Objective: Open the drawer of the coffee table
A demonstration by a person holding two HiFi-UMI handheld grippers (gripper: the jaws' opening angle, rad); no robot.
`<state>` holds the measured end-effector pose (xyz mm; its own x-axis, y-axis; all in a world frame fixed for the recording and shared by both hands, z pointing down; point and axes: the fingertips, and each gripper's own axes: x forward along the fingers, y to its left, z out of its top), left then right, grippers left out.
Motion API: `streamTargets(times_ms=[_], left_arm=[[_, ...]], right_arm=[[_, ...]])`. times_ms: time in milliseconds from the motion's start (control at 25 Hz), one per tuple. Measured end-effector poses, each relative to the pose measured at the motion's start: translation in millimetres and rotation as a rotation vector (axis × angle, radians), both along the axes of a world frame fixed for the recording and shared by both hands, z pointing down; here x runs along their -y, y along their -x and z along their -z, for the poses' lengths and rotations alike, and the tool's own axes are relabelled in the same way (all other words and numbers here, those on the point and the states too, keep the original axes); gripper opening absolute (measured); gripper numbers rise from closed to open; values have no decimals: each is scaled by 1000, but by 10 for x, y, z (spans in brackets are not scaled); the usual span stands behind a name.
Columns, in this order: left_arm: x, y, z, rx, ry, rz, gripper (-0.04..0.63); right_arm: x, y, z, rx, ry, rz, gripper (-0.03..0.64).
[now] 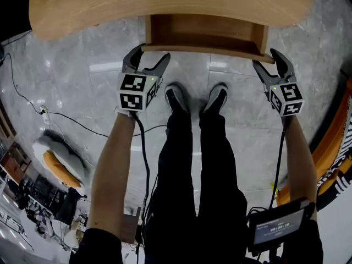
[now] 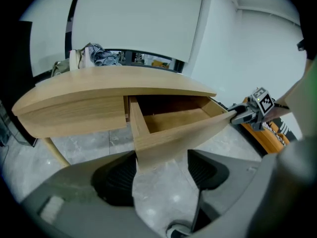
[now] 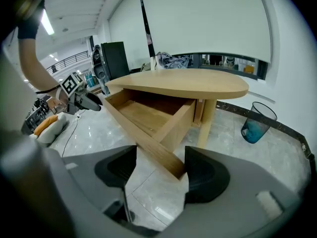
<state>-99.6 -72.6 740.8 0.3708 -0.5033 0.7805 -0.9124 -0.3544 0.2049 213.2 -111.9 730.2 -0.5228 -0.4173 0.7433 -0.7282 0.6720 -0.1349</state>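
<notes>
Left tool (image 1: 148, 56) wide open astride left front corner of pulled-out drawer (image 1: 203, 32), right tool (image 1: 265, 59) wide open astride right corner, neither squeezing.

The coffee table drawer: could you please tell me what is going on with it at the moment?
A person stands at the wooden coffee table with a gripper in each hand. Its drawer is pulled out and looks empty. The left gripper and right gripper sit at opposite ends of the front panel, each with jaws apart around a corner of it, not clamped.
</notes>
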Motion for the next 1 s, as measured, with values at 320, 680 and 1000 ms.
streamTargets(times_ms=[320, 680, 1000], left_arm=[[-188, -31, -12, -1, 13, 38, 336], [-364, -66, -168, 28, 53, 8, 336], [-488, 82, -284, 74, 106, 39, 336]], right_arm=[[-191, -28, -22, -12, 26, 7, 295], [-294, -64, -180, -56, 56, 20, 301], [-368, -142, -218, -78, 96, 9, 336]])
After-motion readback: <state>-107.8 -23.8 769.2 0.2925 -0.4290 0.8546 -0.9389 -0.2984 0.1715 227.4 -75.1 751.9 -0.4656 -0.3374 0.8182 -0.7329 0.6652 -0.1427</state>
